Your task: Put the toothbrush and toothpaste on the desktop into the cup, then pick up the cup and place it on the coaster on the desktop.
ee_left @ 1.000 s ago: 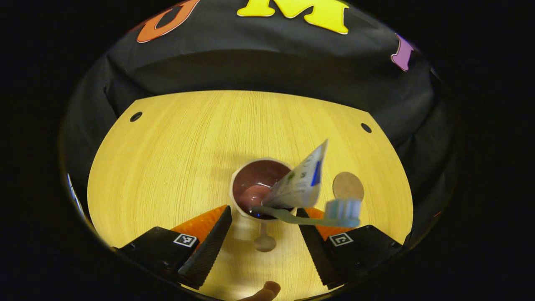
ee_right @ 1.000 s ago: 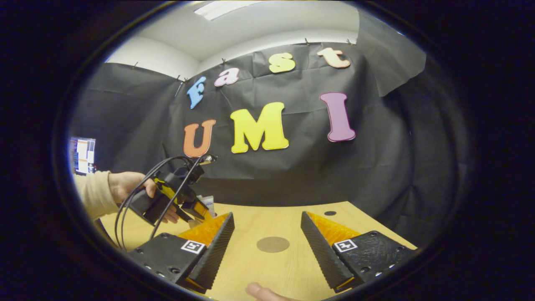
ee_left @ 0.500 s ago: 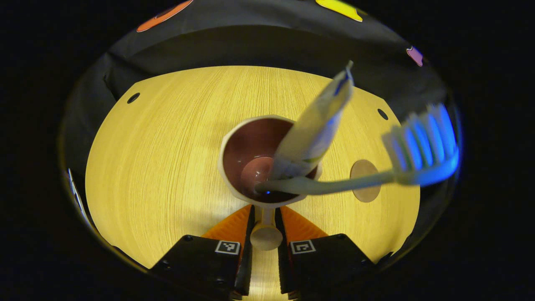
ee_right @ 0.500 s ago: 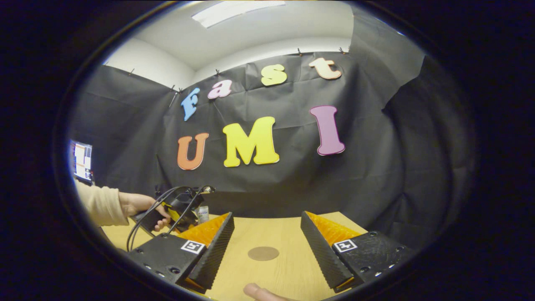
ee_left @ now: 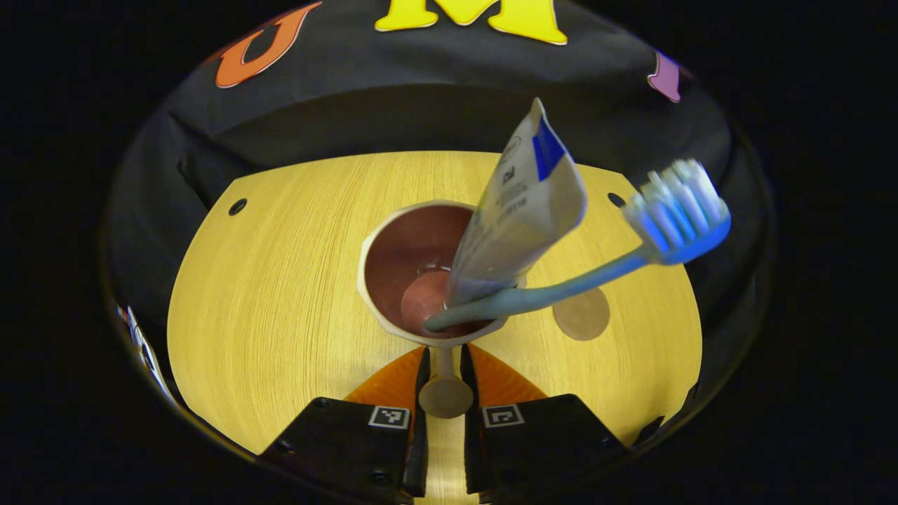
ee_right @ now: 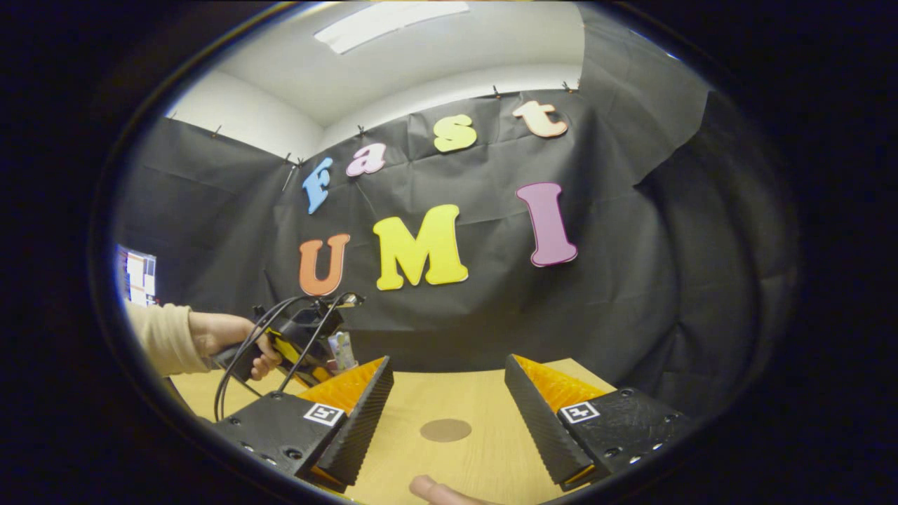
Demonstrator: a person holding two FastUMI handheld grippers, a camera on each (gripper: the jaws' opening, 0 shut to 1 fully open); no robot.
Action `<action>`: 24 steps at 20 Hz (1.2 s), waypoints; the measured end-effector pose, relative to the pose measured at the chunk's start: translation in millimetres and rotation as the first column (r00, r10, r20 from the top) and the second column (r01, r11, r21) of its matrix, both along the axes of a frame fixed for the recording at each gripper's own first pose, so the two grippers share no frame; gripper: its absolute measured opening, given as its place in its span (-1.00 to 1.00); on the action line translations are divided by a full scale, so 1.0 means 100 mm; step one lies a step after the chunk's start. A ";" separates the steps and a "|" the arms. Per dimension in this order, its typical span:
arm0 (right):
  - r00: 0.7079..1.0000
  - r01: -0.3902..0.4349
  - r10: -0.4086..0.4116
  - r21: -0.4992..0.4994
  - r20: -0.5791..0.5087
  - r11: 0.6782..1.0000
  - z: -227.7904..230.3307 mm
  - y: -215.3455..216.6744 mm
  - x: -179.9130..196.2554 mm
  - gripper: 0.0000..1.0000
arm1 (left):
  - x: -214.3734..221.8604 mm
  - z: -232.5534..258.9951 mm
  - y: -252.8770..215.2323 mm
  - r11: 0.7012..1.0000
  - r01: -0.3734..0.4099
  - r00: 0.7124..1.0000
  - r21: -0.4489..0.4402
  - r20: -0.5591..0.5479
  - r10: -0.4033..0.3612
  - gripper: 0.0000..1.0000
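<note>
Left tongs [ee_left: 440, 393] clamped on cup [ee_left: 393, 280] handle; coaster [ee_left: 581, 314] just right of cup. Right tongs [ee_right: 449, 400] apart, idle.

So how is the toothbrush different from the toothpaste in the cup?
The toothbrush is long and thin, while the toothpaste is a wide, flat tube. The toothbrush is blue-green with bristles at its top end; the toothpaste is mostly white with a blue patch. The toothbrush leans far out over the rim, and the toothpaste stands steeper. Both have their lower ends inside the cup, whose handle the left gripper pinches.
</note>
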State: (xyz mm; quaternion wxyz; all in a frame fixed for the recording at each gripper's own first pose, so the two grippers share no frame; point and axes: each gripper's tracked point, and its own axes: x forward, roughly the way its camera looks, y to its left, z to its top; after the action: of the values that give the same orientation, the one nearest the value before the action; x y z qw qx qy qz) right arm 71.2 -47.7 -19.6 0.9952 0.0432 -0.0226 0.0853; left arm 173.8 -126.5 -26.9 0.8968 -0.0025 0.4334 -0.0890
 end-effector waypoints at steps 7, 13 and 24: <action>0.999 0.041 -0.042 0.031 0.020 0.999 0.10 -0.27 0.03 0.91 | 0.33 0.39 -1.34 0.988 0.151 0.988 -0.031 -0.014 -0.151 -0.53; 0.996 0.083 -0.084 0.077 0.013 0.994 0.12 -0.50 0.08 0.96 | 0.66 0.65 -1.98 0.979 0.205 0.977 -0.012 -0.050 -0.205 -0.53; 0.997 0.066 -0.068 0.109 0.021 0.992 0.16 -0.48 0.05 0.91 | 1.59 1.95 -2.36 0.980 0.189 0.982 -0.058 -0.009 -0.190 -0.38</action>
State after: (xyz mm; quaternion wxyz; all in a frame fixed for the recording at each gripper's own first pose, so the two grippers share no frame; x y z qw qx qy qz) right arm 75.8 -95.6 -3.5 0.9933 0.0951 -0.0410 0.0510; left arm 332.4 -362.0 168.2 0.8806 0.0128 0.4356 -0.1861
